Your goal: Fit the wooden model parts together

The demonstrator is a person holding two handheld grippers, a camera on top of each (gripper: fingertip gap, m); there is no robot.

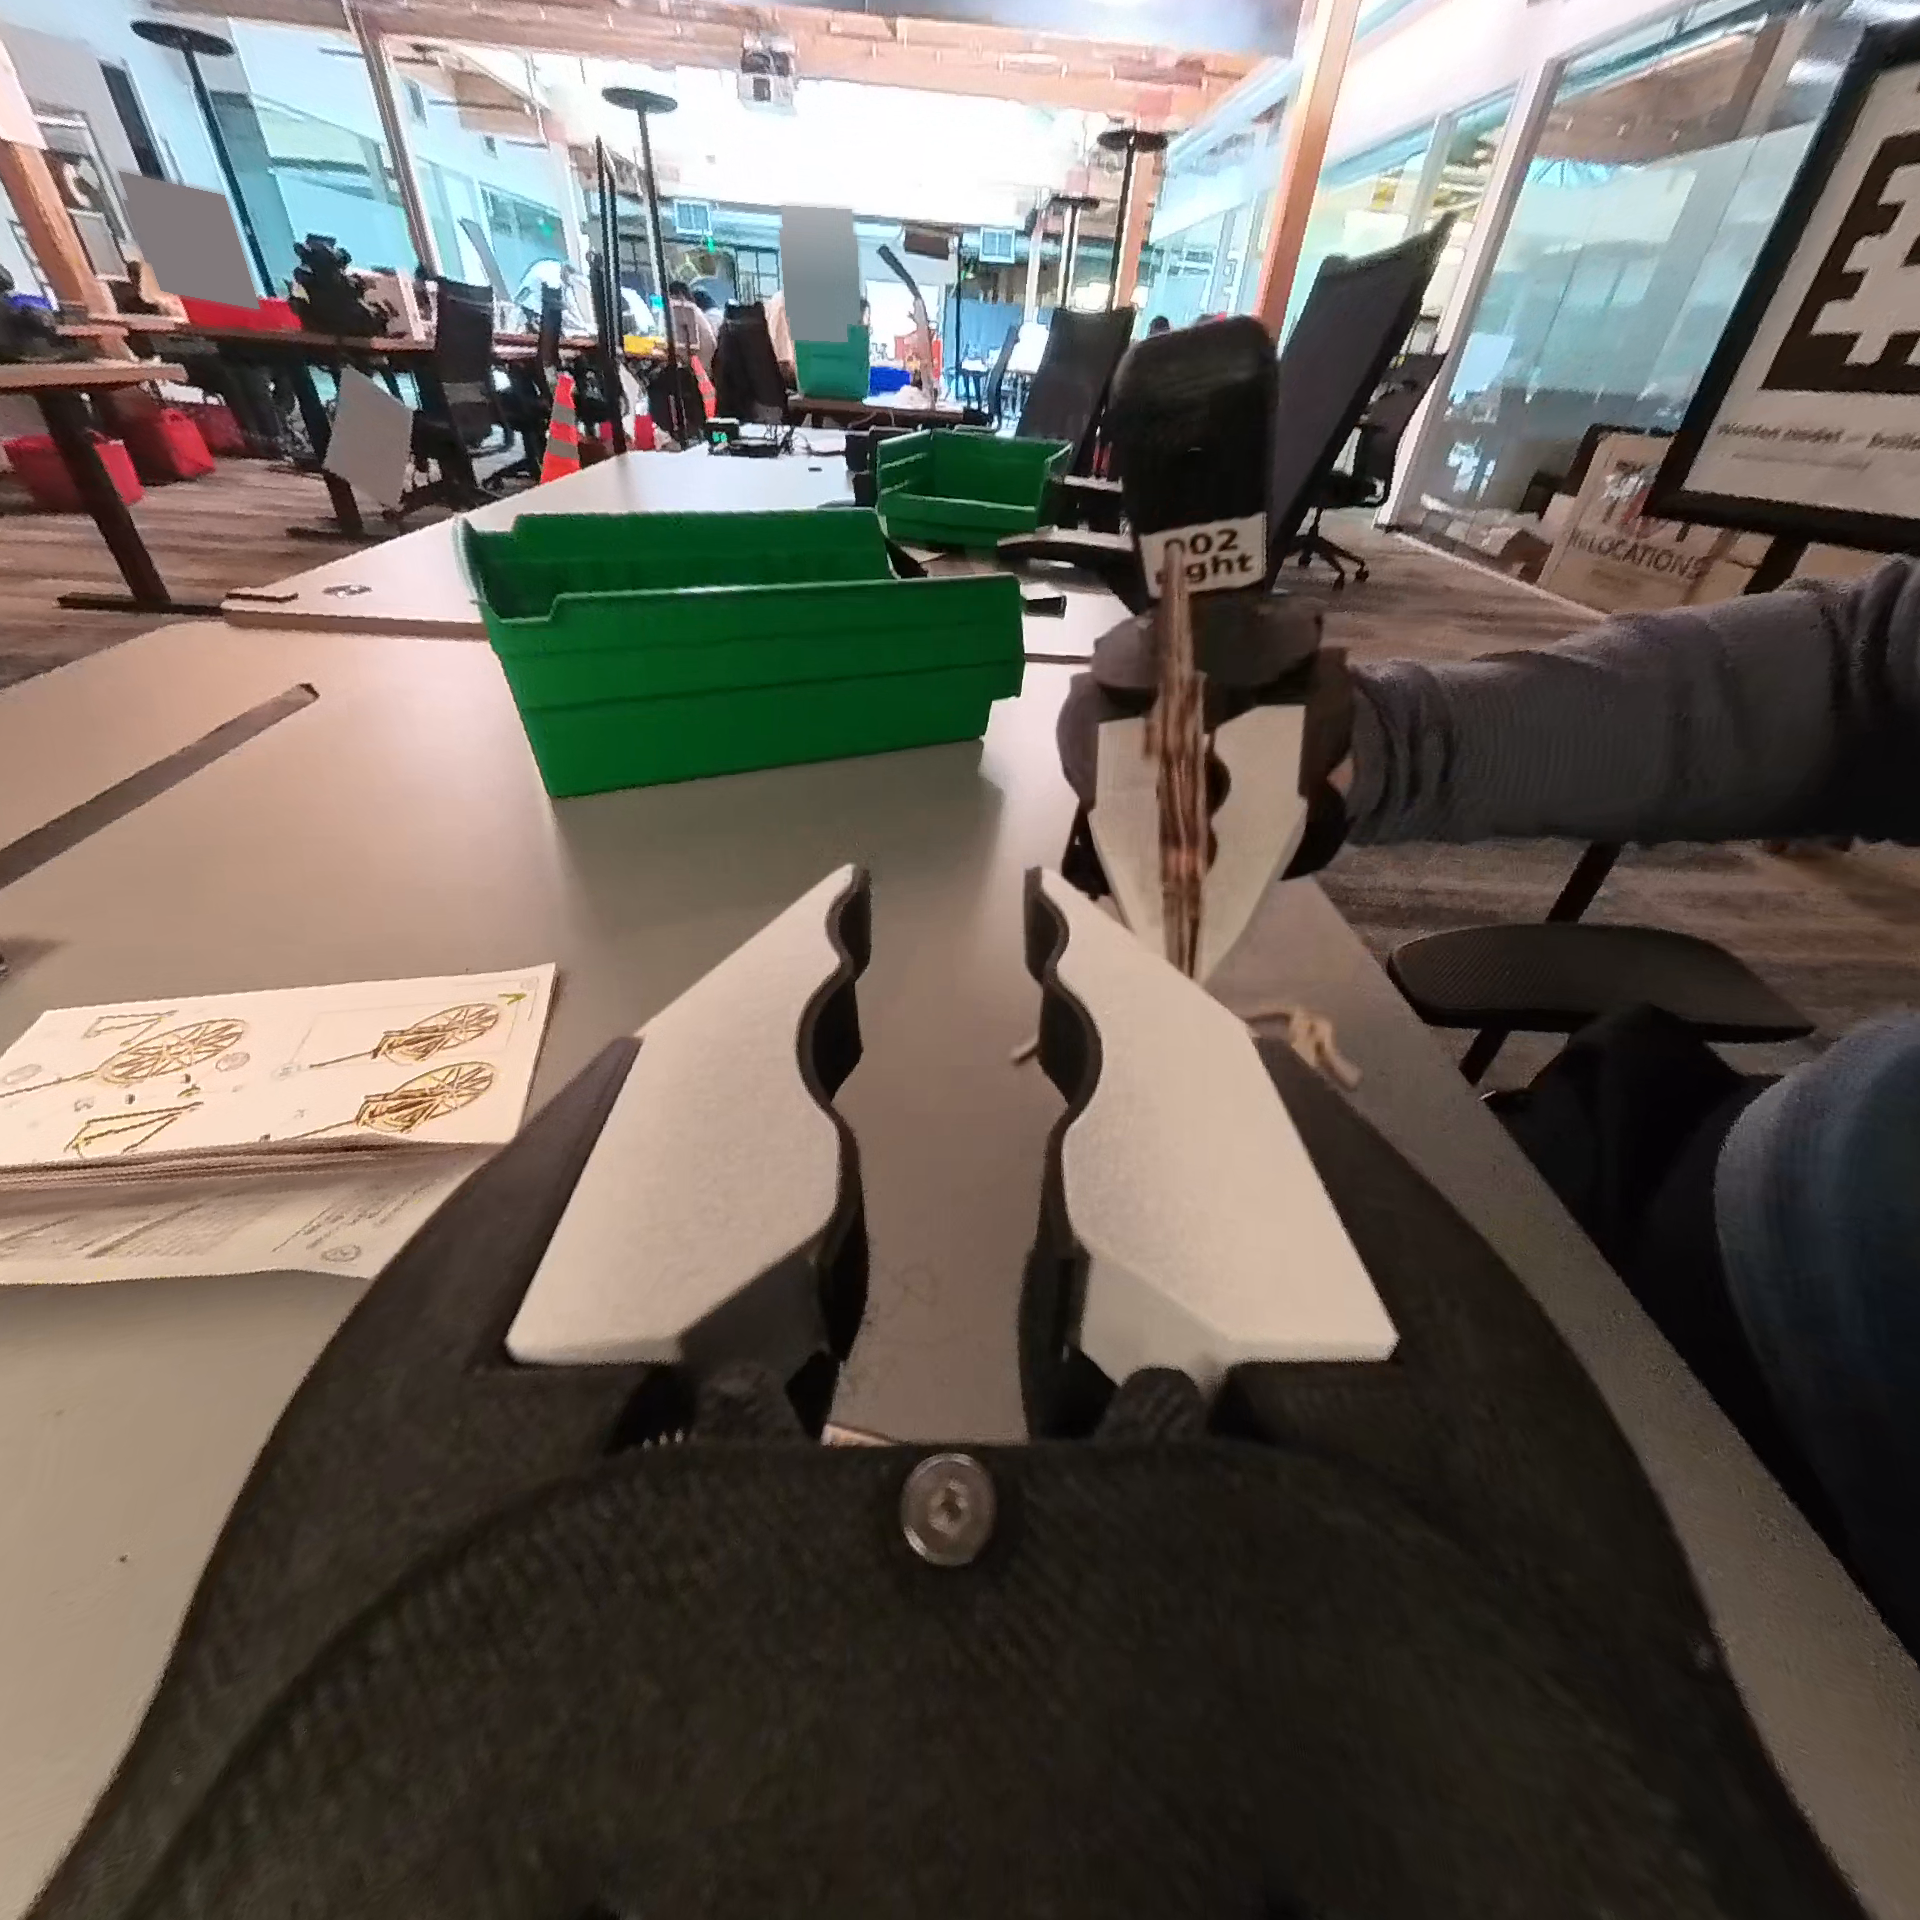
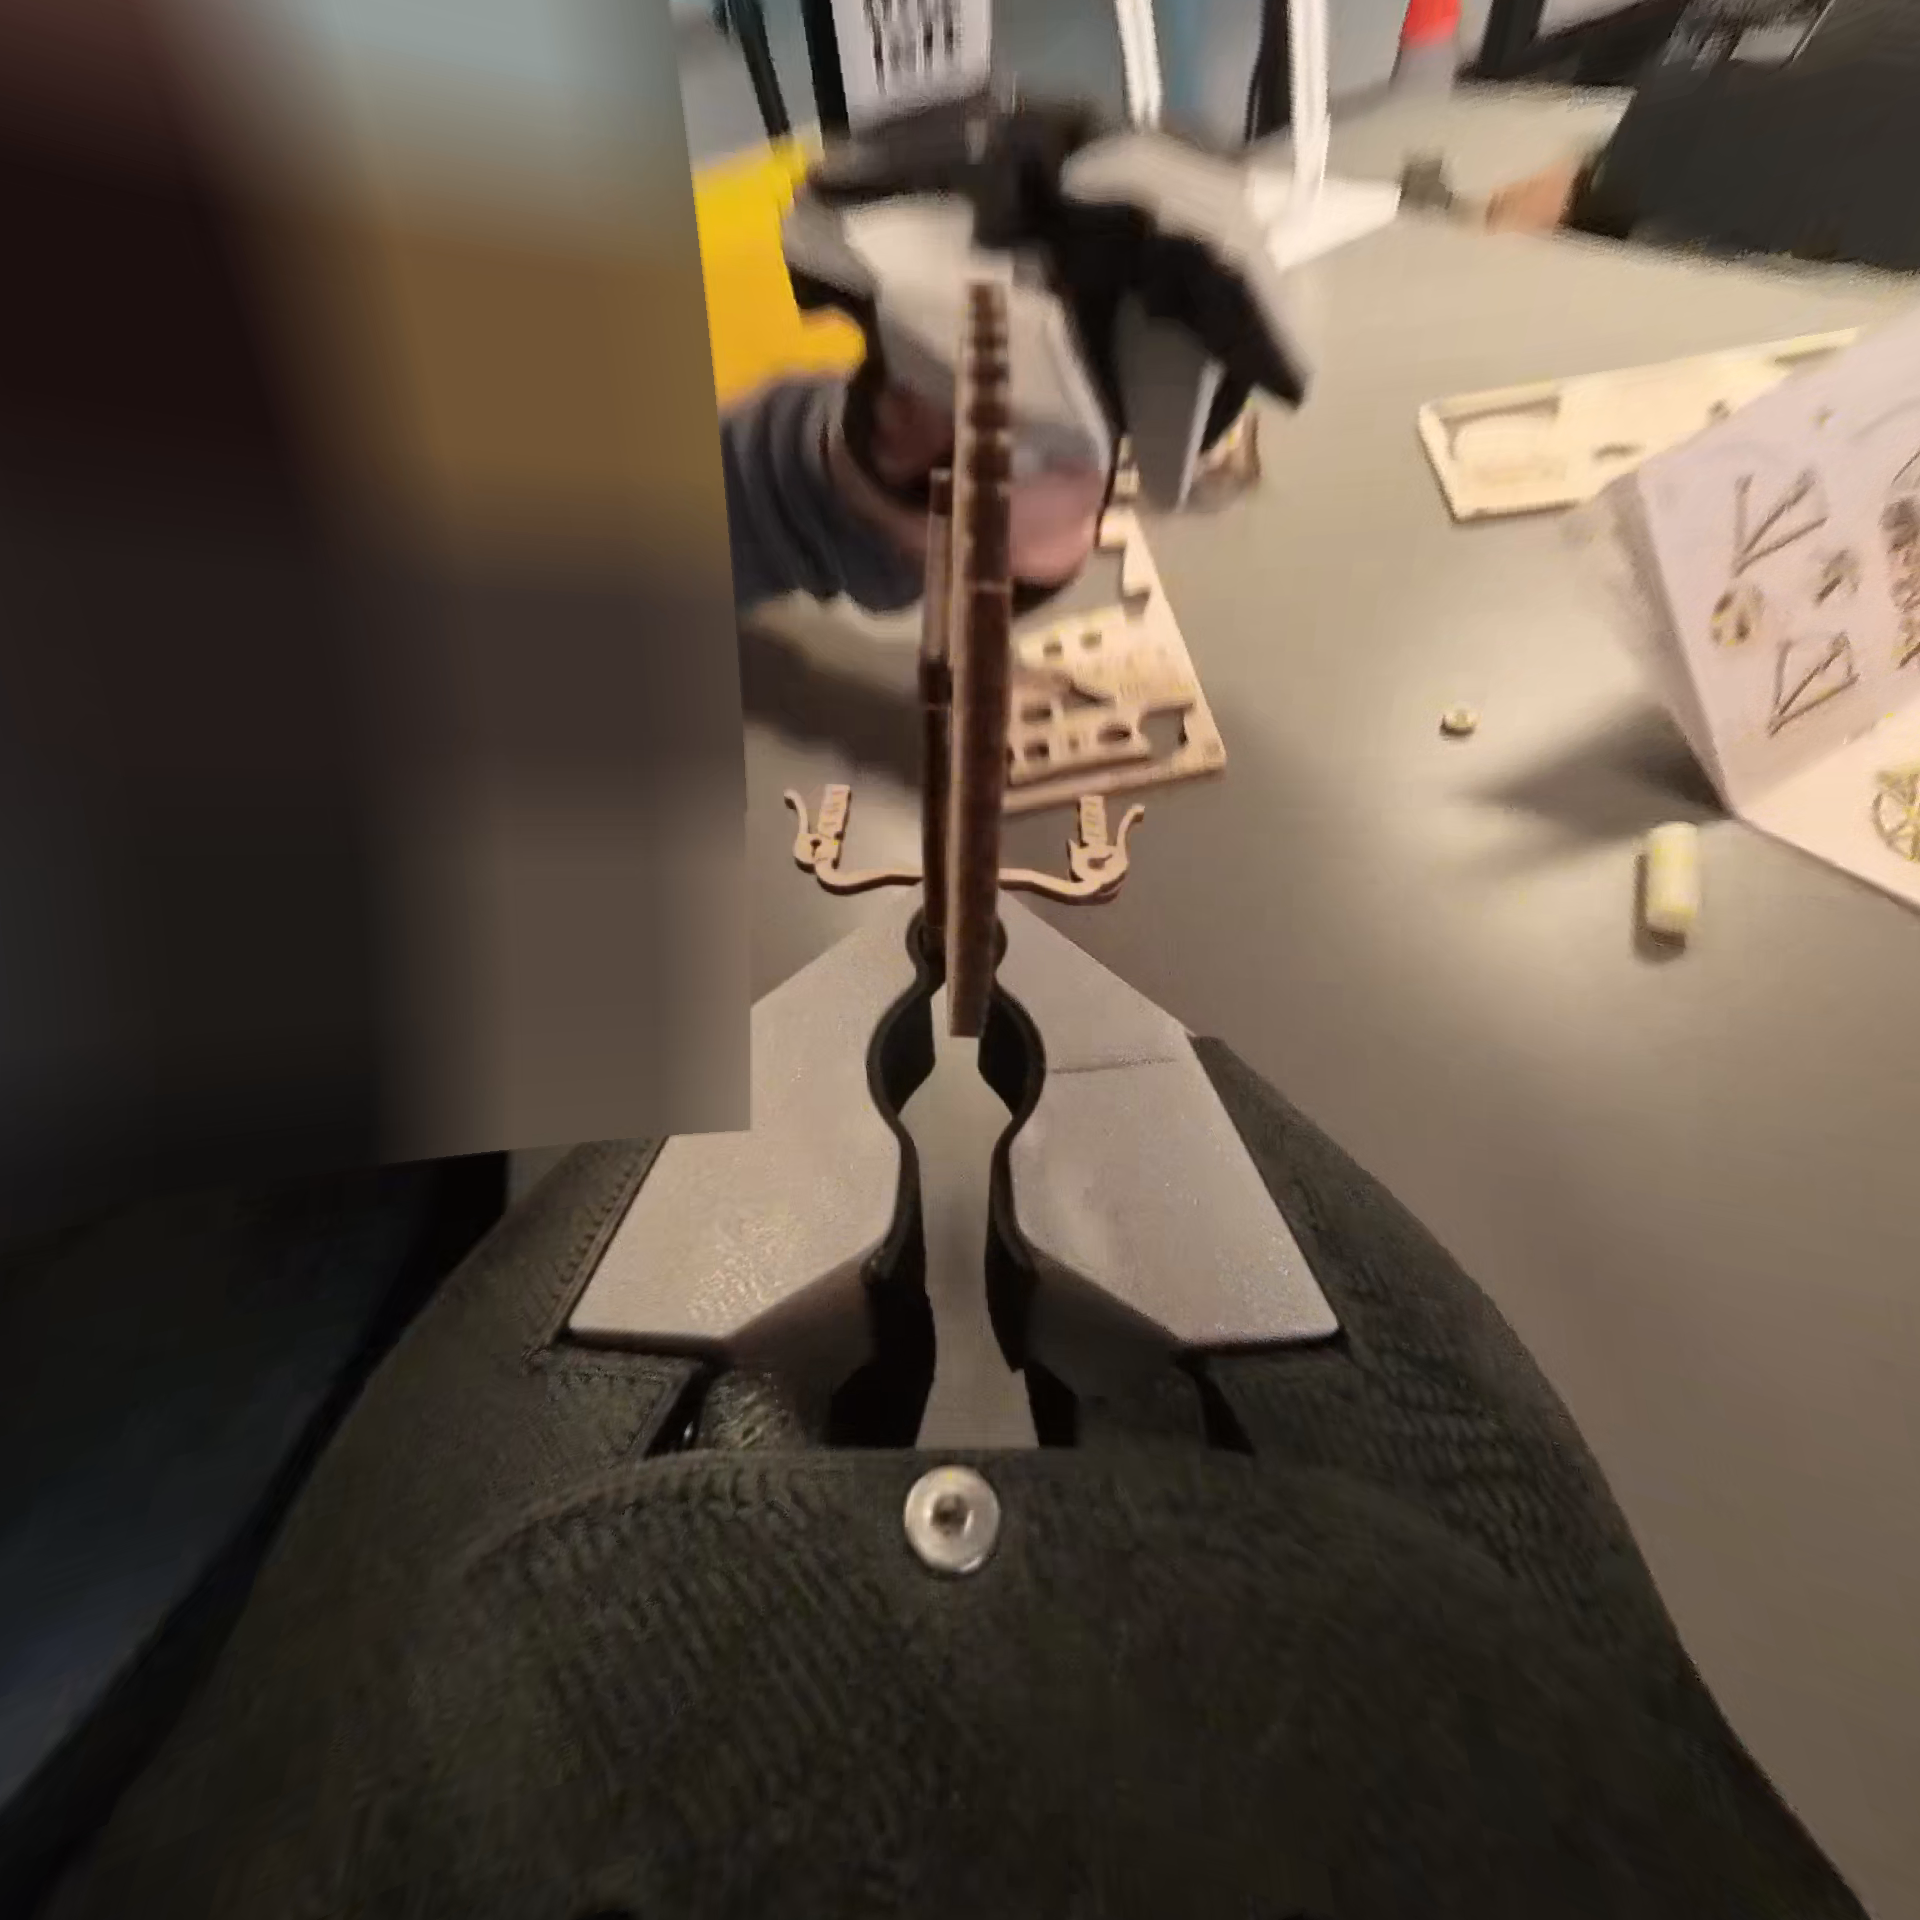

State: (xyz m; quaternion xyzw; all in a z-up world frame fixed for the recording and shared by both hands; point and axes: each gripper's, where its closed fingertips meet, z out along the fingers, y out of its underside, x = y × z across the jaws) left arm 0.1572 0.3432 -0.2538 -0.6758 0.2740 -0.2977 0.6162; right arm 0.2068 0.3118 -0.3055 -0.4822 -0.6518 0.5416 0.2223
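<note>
My right gripper (image 2: pixel 961 935) is shut on a flat wooden wheel part (image 2: pixel 977 675), held upright and edge-on above the table. It also shows in the left wrist view (image 1: pixel 1184 951), with the wheel part (image 1: pixel 1179 779) between its white fingers. My left gripper (image 1: pixel 945 914) is open and empty, low over the grey table (image 1: pixel 364 831), just left of the right gripper. In the right wrist view the left gripper (image 2: pixel 1049 416) is blurred beyond the wheel. A thin curved wooden part (image 2: pixel 1091 873) lies on the table under the wheel.
A cut-out wooden sheet (image 2: pixel 1101 696) and a second frame (image 2: pixel 1558 436) lie on the table. An instruction booklet (image 1: pixel 260 1070) lies at the left. A small pale cylinder (image 2: pixel 1668 894) lies nearby. Two green bins (image 1: pixel 748 644) (image 1: pixel 966 483) stand farther back. A chair (image 1: pixel 1590 982) is at the right edge. Left tips to right tips: about 8 cm.
</note>
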